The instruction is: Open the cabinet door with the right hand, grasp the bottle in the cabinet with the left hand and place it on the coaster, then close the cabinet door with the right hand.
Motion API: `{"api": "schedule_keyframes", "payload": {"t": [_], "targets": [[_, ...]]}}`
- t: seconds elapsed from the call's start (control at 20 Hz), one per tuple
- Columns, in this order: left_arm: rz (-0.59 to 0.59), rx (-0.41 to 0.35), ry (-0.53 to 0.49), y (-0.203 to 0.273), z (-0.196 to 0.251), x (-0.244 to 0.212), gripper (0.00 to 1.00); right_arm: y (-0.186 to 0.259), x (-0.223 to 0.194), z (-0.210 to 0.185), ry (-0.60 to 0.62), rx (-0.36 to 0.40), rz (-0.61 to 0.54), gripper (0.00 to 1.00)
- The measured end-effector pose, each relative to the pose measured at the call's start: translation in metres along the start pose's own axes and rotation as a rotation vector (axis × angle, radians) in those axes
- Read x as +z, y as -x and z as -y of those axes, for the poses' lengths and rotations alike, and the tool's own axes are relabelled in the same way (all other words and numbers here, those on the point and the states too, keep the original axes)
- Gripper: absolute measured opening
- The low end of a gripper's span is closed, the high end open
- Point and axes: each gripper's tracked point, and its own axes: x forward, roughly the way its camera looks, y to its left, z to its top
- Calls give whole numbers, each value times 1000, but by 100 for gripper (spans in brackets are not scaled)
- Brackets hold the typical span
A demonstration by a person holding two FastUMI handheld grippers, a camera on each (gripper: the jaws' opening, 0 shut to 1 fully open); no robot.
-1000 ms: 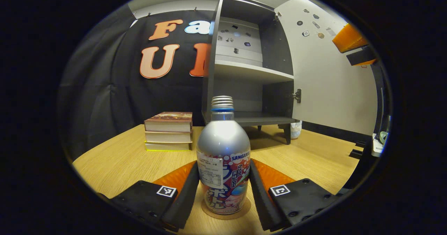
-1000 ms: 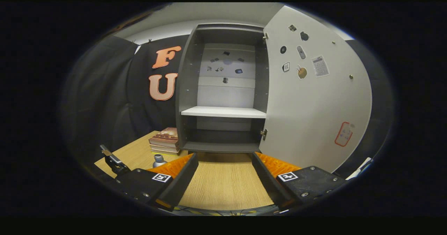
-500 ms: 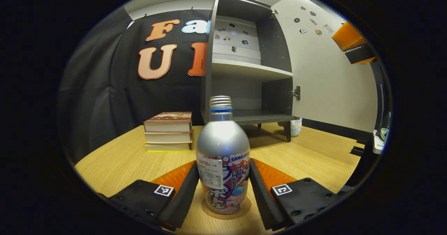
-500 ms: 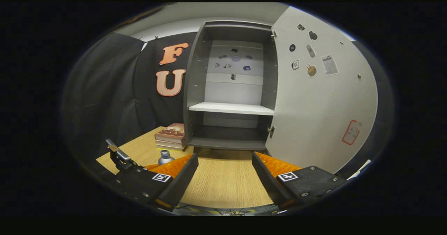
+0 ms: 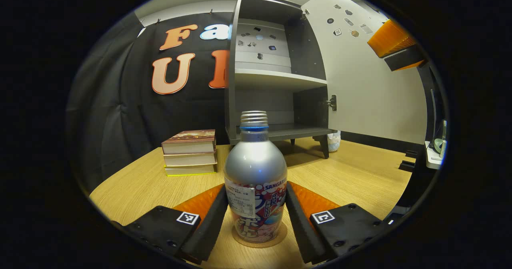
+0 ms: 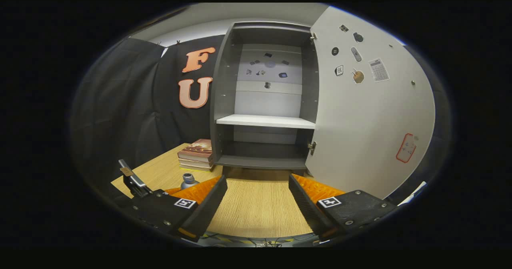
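In the left gripper view, the left tool (image 5: pixel 256 217) is seen nearest, its two fingers (image 5: pixel 210 221) set on either side of a silver bottle (image 5: pixel 255 181). Whether the fingers press on the bottle or merely flank it cannot be told. The bottle is stood upright on a round coaster (image 5: pixel 260 240), which lies on the wooden worktop (image 5: pixel 352 177). The bottle's threaded neck is bare, with a blue ring below it.

Further back on the worktop, to the left of the bottle, a stack of three books (image 5: pixel 189 152) is placed. Behind them stands a dark cabinet (image 5: pixel 276 69) on short legs, with one pale shelf (image 5: pixel 280 79) across its middle. The cabinet door (image 5: pixel 368 77) is swung wide open to the right. Near the upper right edge, part of the right tool (image 5: pixel 394 45) is seen beside the door.

In the right gripper view, the right tool (image 6: pixel 258 199) is held with its fingers well apart over the bare worktop (image 6: pixel 256 205), gripping nothing. The bottle's top (image 6: pixel 188 180) is glimpsed at lower left. Beyond, the cabinet (image 6: pixel 264 97) faces the camera, and its door (image 6: pixel 368 113) stands open at the right.
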Motion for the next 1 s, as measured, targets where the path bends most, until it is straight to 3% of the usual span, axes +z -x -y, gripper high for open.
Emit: {"api": "schedule_keyframes", "payload": {"t": [0.4,1.0], "targets": [[33,-31,-19,-2,5,25,95,7,15,-2,-2,-5,15,95],[124,-24,0,-15,-2,156,95,45,75,40,-17,-103,149,95]]}}
